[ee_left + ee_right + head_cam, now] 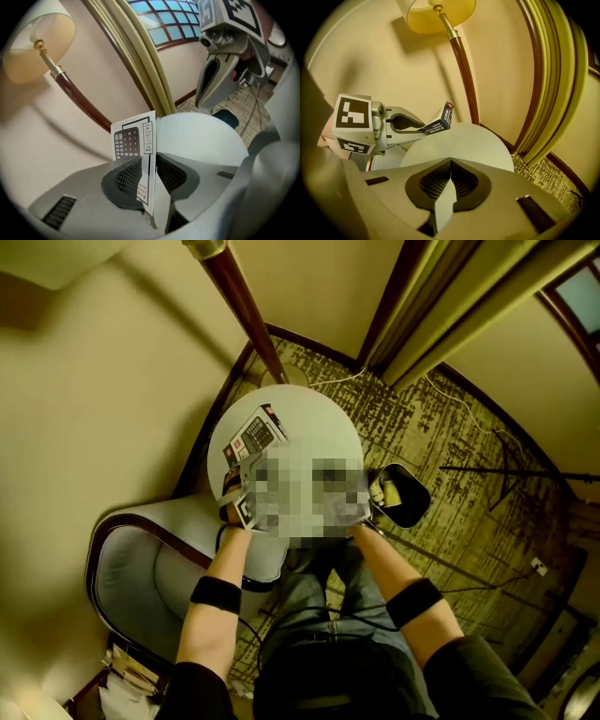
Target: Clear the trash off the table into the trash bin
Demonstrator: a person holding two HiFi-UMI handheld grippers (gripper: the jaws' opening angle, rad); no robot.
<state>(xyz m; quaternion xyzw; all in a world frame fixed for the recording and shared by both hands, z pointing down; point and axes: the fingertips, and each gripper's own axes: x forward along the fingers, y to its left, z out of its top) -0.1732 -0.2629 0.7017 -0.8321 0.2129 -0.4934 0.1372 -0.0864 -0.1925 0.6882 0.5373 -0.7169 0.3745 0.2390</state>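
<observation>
A flat white carton printed with a calculator [133, 140] stands upright between the pads of my left gripper [149, 161], which is shut on it above the round white table [206, 136]. The head view shows the carton [258, 435] over the table's left part [319, 427]; a mosaic patch hides most of both grippers there. In the right gripper view the left gripper [415, 129] holds the carton [439, 123] by one edge. My right gripper [450, 161] is shut, and I see nothing held in it. The dark trash bin [415, 509] stands on the floor right of the table, with yellow trash inside.
A floor lamp with a dark red pole [246, 306] and a cream shade [440, 11] rises behind the table. A grey armchair [141, 568] sits at the left. Curtains [441, 306] hang at the back right. Cables [469, 418] lie on the patterned carpet.
</observation>
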